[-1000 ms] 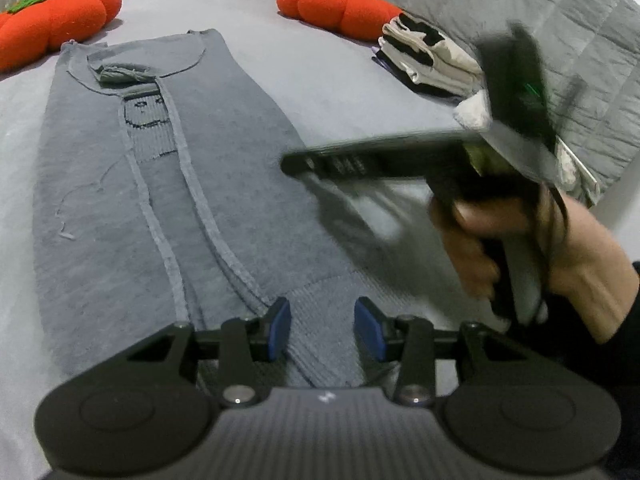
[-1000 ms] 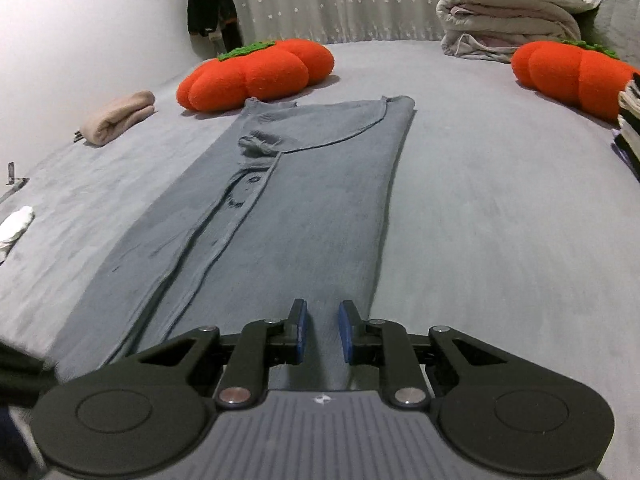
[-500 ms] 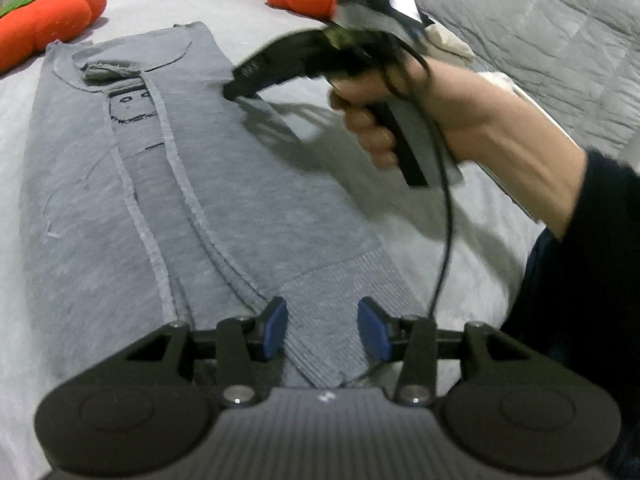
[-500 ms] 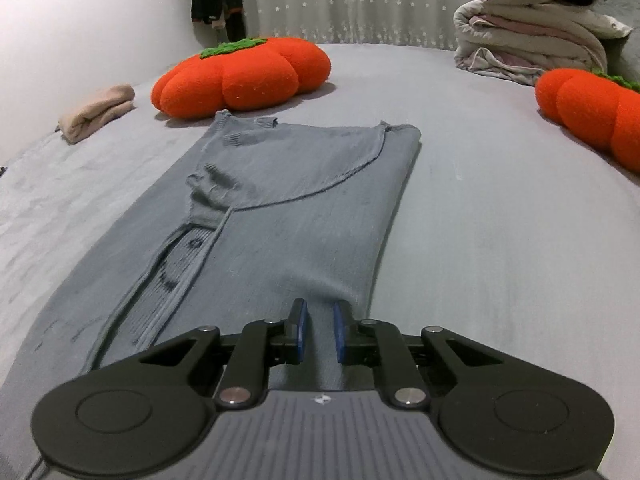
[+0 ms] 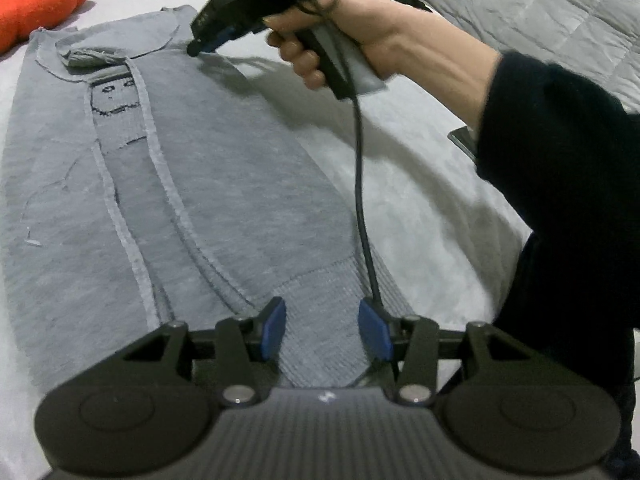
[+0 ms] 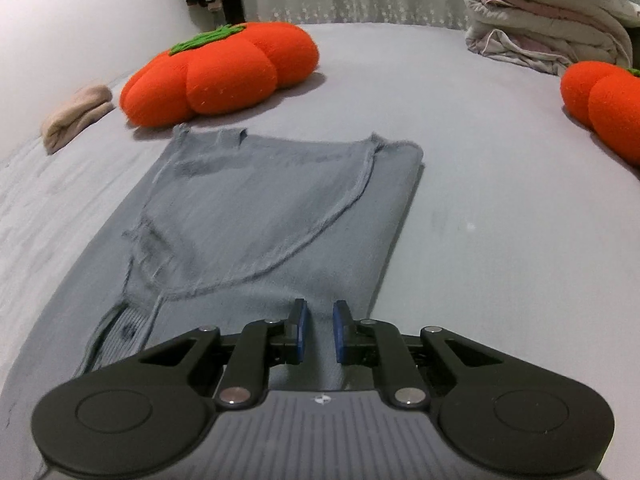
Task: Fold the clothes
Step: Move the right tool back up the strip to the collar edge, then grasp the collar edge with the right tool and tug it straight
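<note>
The left gripper hovers low over the near hem of the sweater, its blue pads wide apart with only the ribbed hem showing between them; they hold nothing. The sweater lies flat on the grey bed, folded into a long narrow strip that runs from the near edge toward the far side; its collar is at the far end. A black cable goes up from near the left gripper to the right gripper; a hand in a black sleeve holds it by the handle, and its tip is at the right edge of the sweater near the collar. In the right wrist view the right gripper is just above the cloth, close to the sweater's right edge; the pads stand a narrow gap apart, with nothing clamped between them. Beyond the collar an orange cushion lies just past the sweater; a beige roll is toward the left edge of the bed. A second orange cushion is at the right, and a pile of bedding sits at the far right corner.
</note>
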Tool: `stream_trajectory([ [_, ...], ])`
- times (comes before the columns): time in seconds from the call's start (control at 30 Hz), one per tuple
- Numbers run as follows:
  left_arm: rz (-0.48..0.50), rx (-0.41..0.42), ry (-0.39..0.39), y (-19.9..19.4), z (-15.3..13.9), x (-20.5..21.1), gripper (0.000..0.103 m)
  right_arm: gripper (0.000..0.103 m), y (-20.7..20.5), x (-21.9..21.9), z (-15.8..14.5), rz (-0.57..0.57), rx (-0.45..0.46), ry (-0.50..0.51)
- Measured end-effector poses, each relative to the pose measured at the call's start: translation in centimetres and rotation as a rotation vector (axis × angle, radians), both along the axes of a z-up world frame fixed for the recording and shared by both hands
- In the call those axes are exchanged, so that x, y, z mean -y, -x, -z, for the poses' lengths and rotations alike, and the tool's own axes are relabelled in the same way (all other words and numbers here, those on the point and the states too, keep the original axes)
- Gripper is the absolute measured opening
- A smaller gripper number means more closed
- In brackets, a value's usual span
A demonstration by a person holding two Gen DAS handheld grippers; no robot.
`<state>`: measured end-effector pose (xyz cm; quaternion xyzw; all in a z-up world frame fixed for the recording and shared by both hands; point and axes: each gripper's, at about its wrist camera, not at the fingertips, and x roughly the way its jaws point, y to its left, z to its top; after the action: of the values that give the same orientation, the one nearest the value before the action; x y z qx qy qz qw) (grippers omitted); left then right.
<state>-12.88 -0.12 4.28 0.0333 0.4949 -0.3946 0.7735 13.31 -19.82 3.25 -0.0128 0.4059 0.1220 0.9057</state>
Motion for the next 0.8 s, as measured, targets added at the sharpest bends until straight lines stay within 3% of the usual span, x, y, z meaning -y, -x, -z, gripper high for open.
stream_trajectory([
  [0.57,0.012,-0.131,0.112,-2.0,0.7,-2.0,0.044,0.011,-9.5,1.6,0.4,0.09,0.07,0.031],
  [0.7,0.011,-0.139,0.127,-2.7,0.3,-2.9,0.044,0.011,-9.2,1.2,0.6,0.146,0.106,0.055],
  [0.8,-0.014,-0.133,0.14,-3.2,-0.3,-3.8,0.045,0.012,-6.7,-0.7,0.2,0.064,0.16,0.115],
])
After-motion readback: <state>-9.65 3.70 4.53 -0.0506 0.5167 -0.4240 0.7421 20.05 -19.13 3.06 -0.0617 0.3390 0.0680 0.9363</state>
